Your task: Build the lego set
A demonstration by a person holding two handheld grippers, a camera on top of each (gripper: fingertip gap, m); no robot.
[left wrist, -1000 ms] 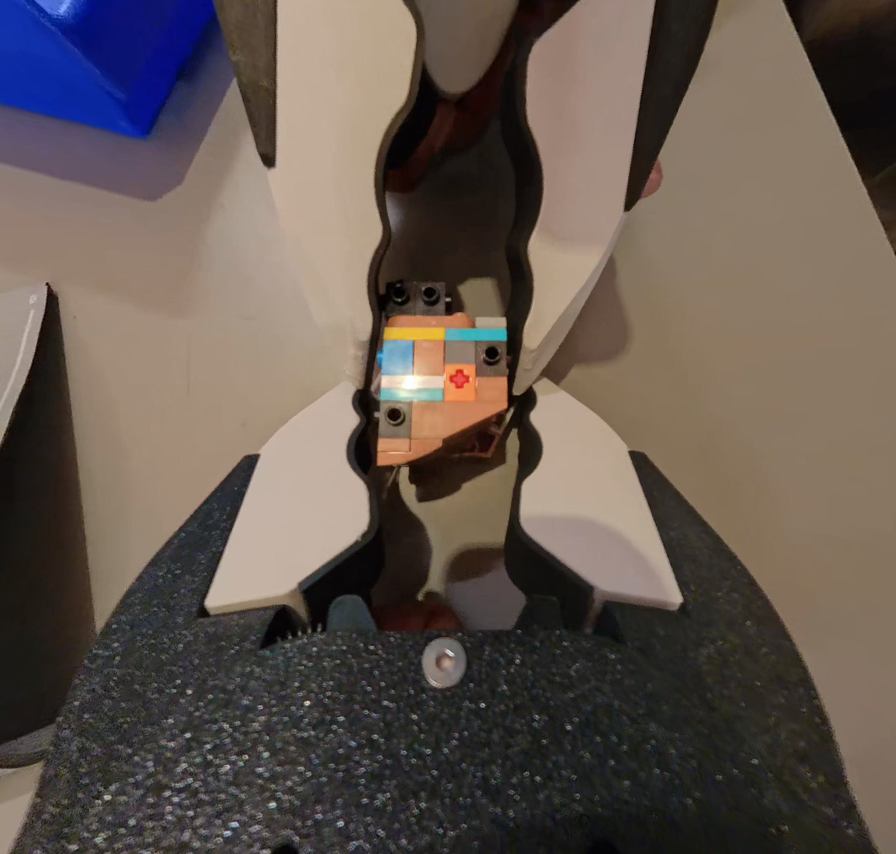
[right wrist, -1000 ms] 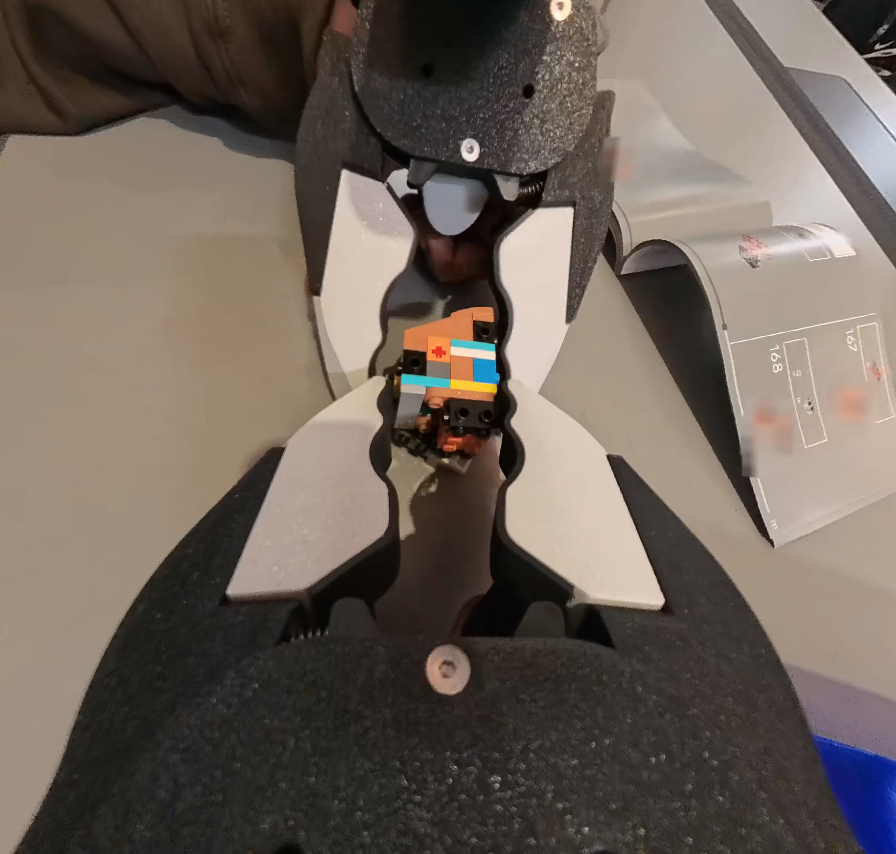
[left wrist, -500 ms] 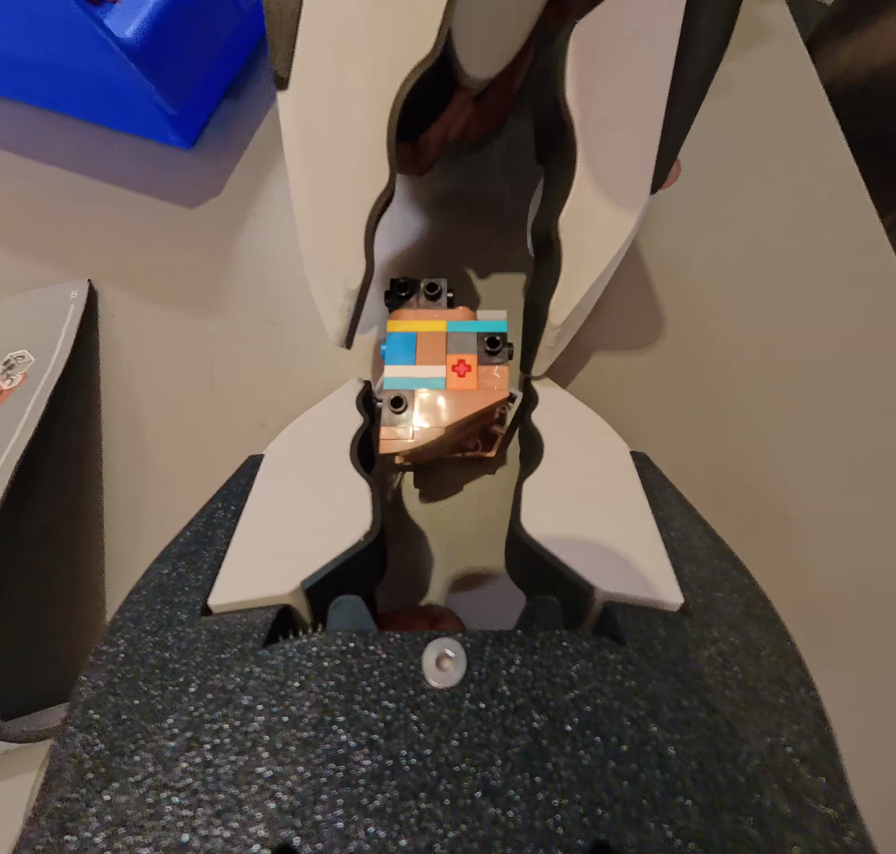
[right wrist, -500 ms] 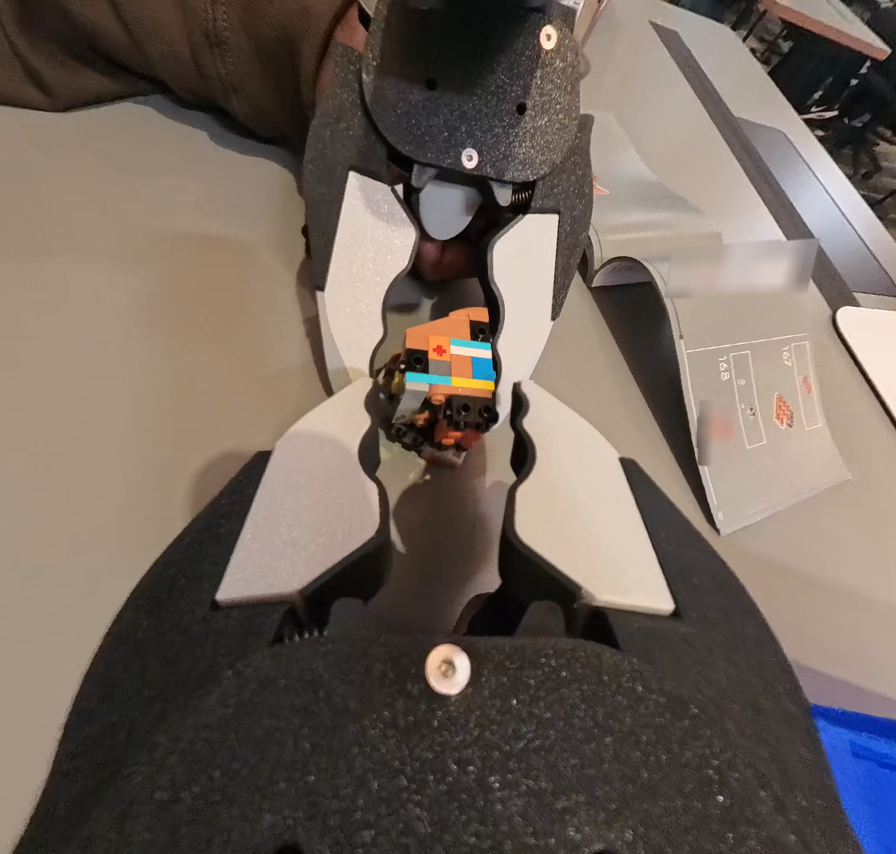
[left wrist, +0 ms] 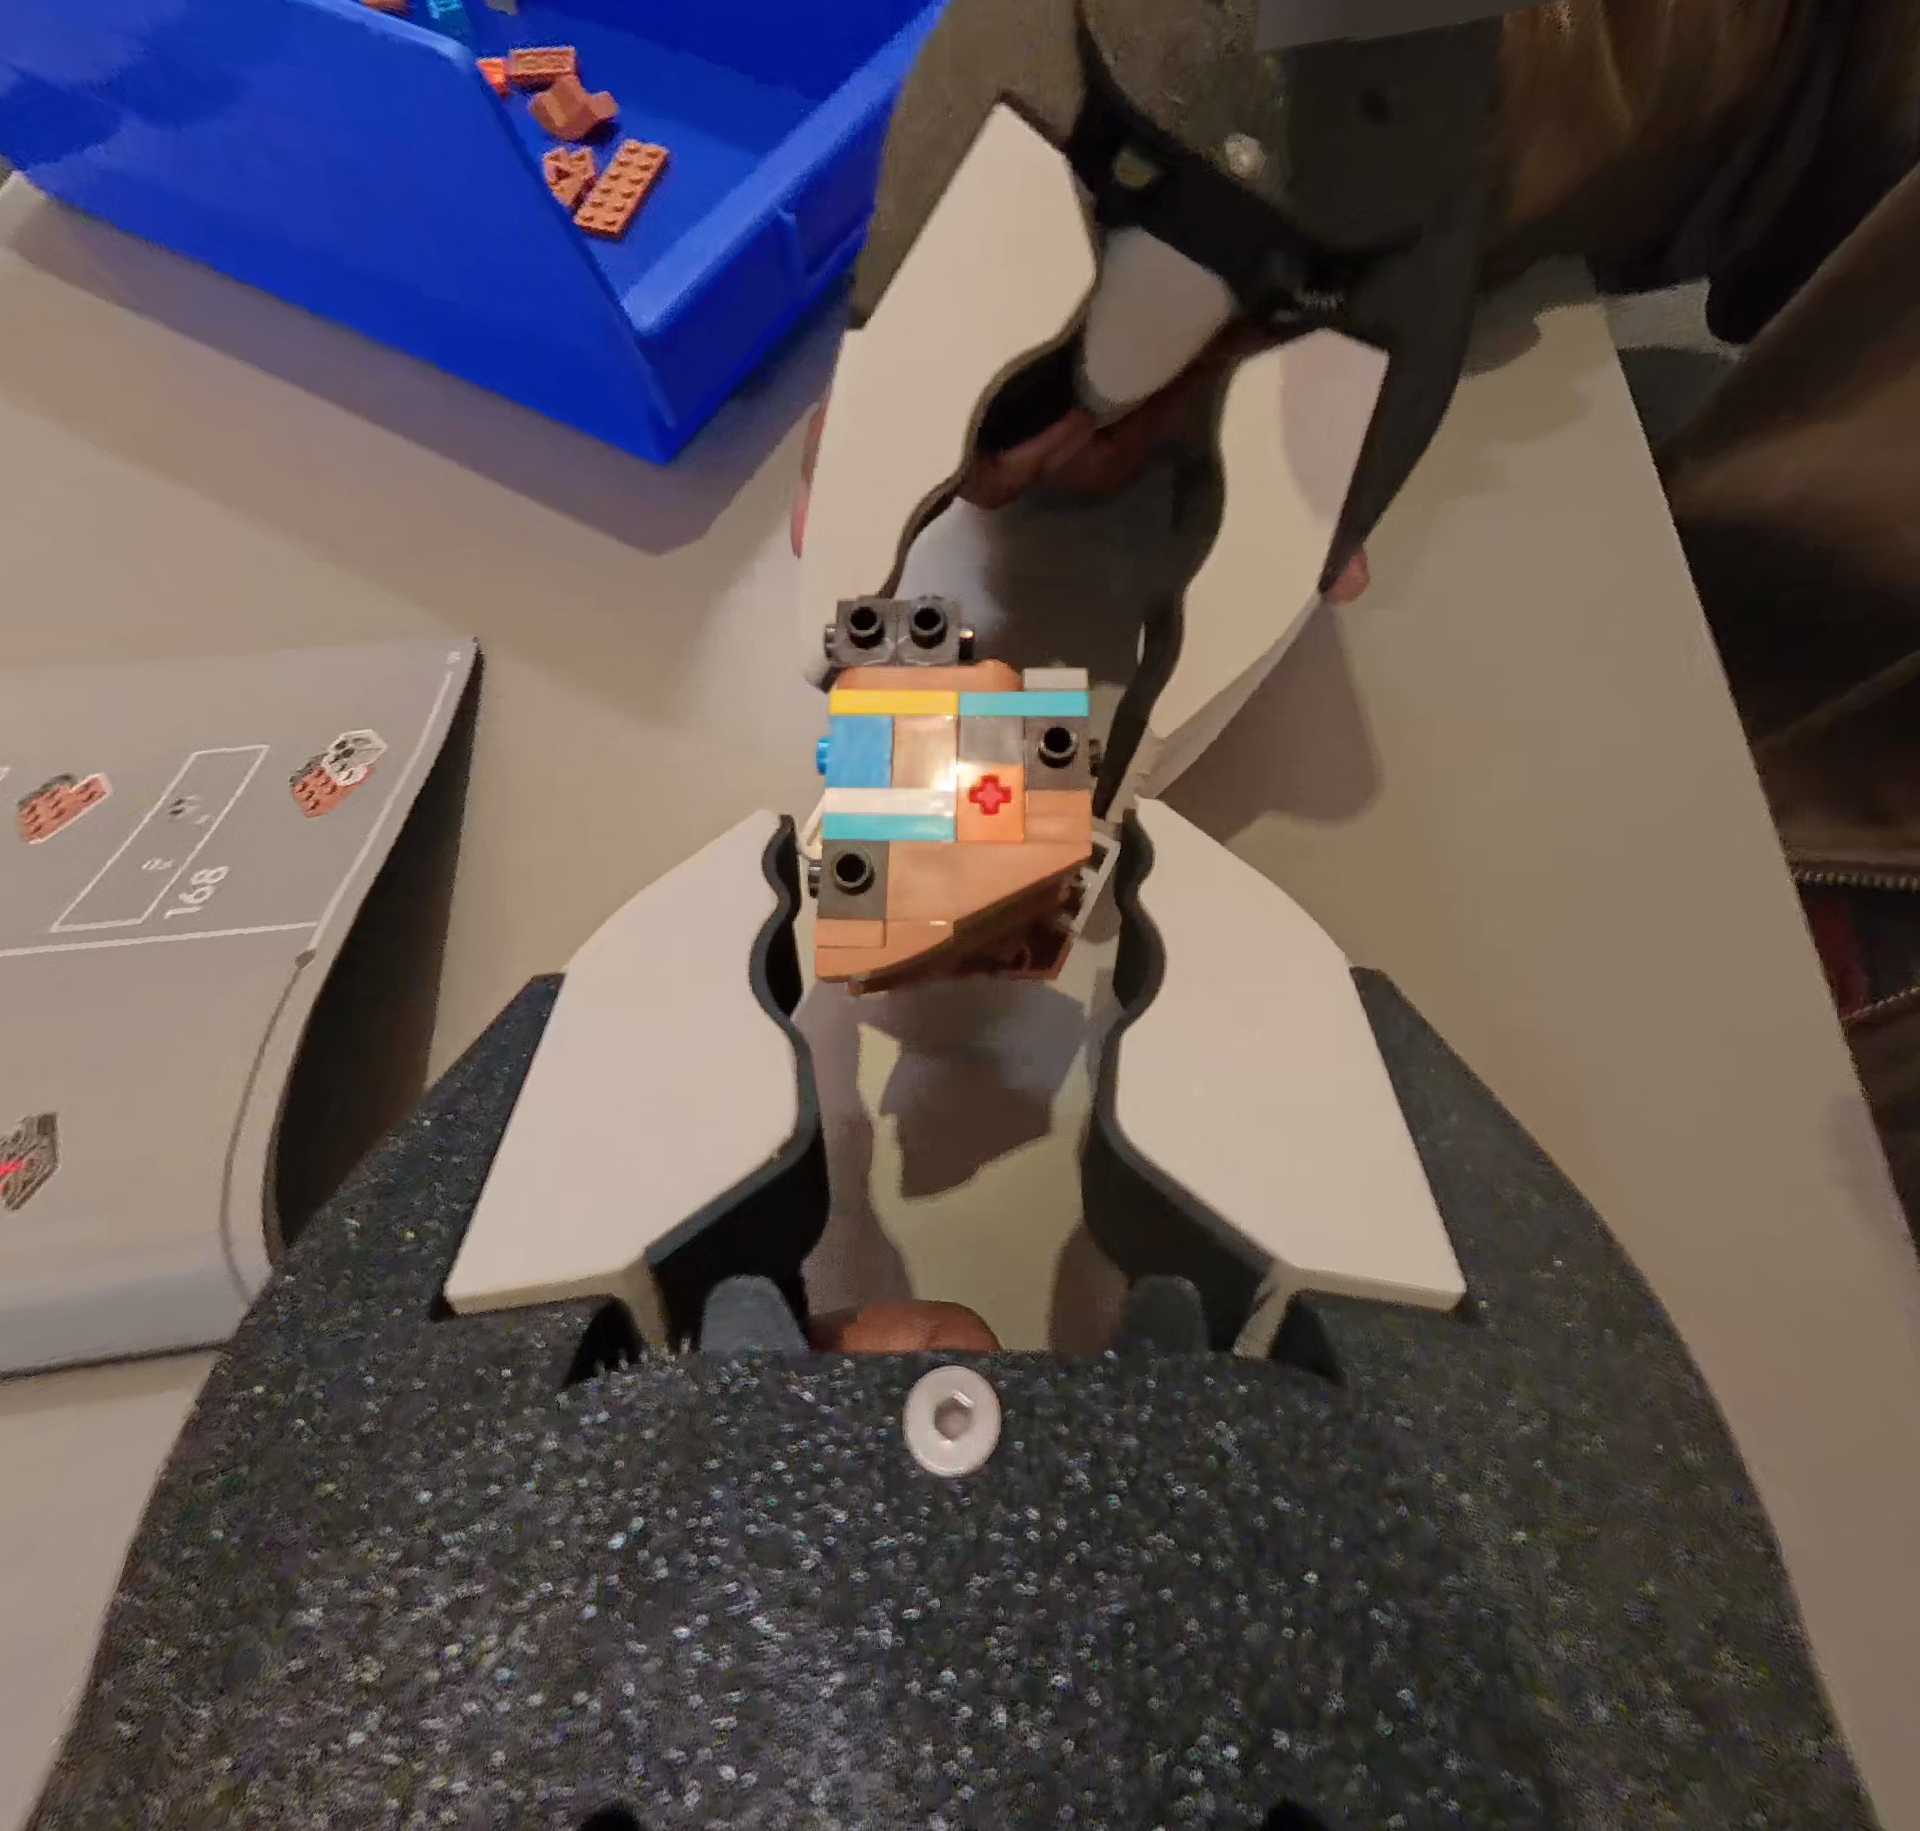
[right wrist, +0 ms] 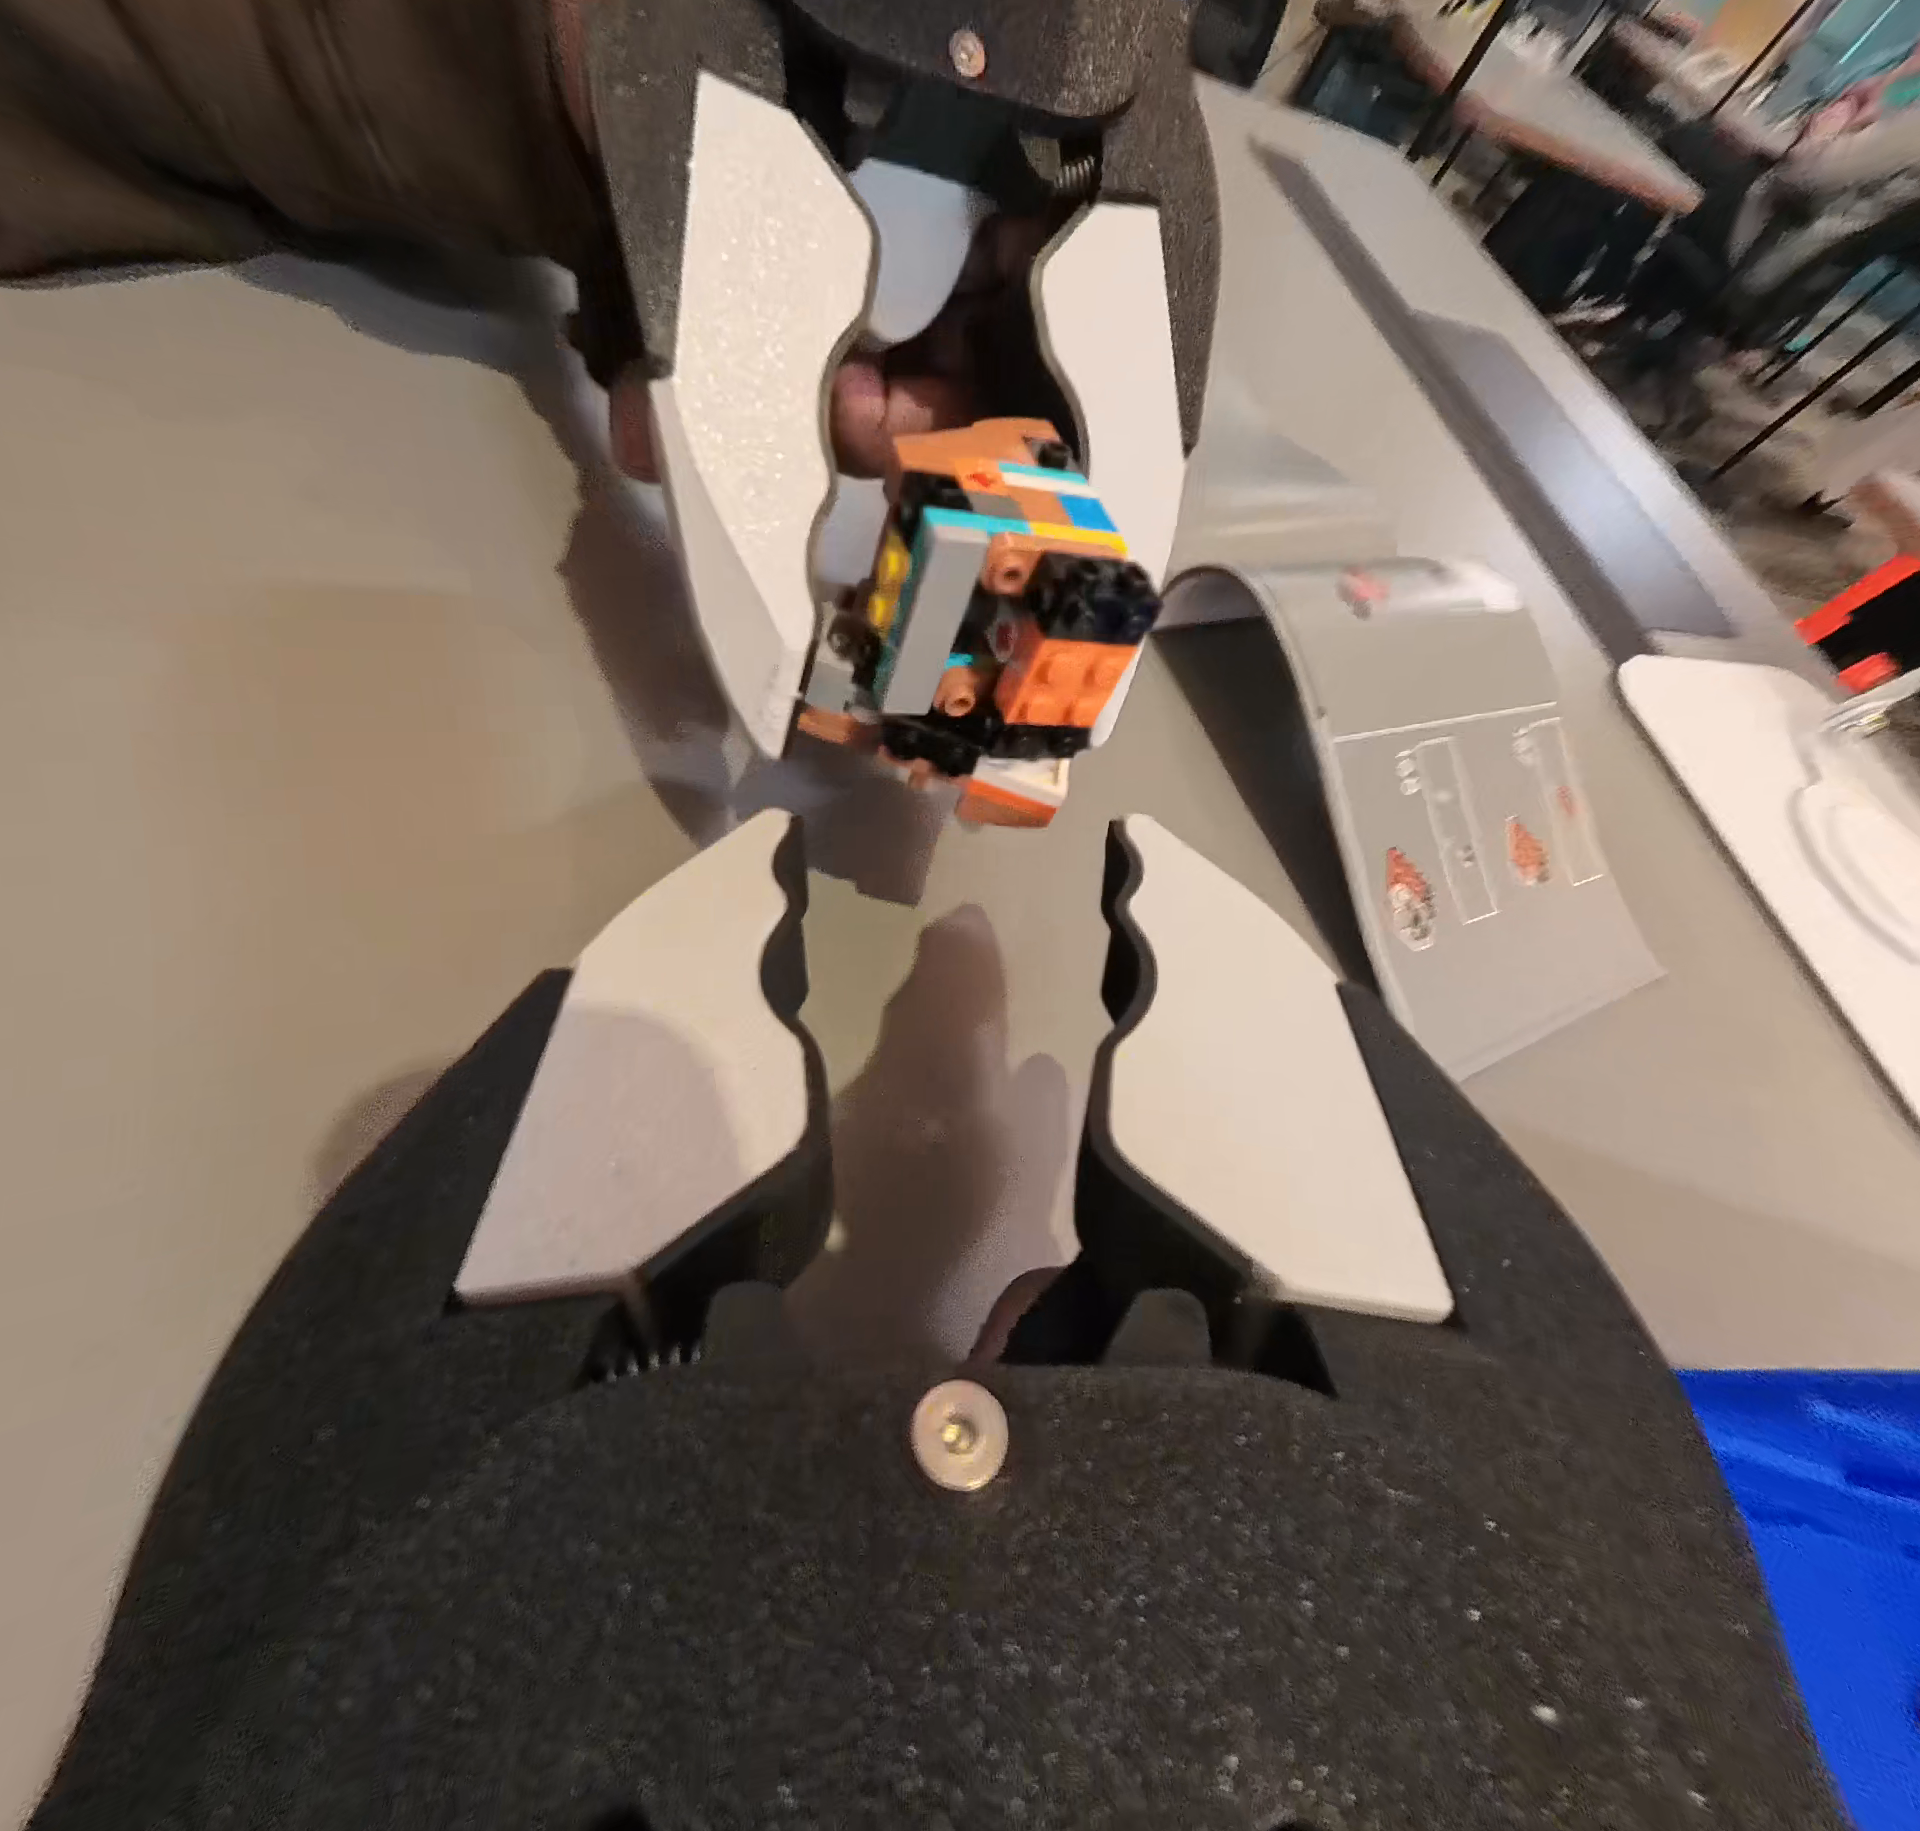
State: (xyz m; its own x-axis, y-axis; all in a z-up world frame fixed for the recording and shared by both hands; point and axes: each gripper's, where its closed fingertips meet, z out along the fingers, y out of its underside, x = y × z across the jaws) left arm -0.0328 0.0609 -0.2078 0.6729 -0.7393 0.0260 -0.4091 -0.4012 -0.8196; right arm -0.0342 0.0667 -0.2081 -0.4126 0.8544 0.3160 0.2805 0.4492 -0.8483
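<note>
A small lego model (left wrist: 951, 805) of tan, grey, teal, yellow and black bricks with a red cross tile is held between the tips of my left gripper (left wrist: 954, 831), a little above the beige table (left wrist: 1403, 950). My right gripper's fingers (left wrist: 1262, 534) stand open on either side of the model's far end. In the right wrist view my right gripper (right wrist: 951, 851) is open and empty, just short of the model (right wrist: 987, 628). The left gripper's fingers (right wrist: 748, 493) clamp the model there, showing its studded underside.
A blue bin (left wrist: 644, 327) with several loose tan bricks stands at the back left. An open instruction booklet (left wrist: 156, 950) lies to the left and shows in the right wrist view (right wrist: 1455, 794). A white tray (right wrist: 1766, 846) lies beyond it. A person's sleeve (right wrist: 260, 119) is behind. My two grippers' fingertips are within a few centimetres of each other.
My right gripper has opened off the model and drawn back. My left gripper keeps hold of the model and has lifted and tilted it, bringing the bin and booklet into view.
</note>
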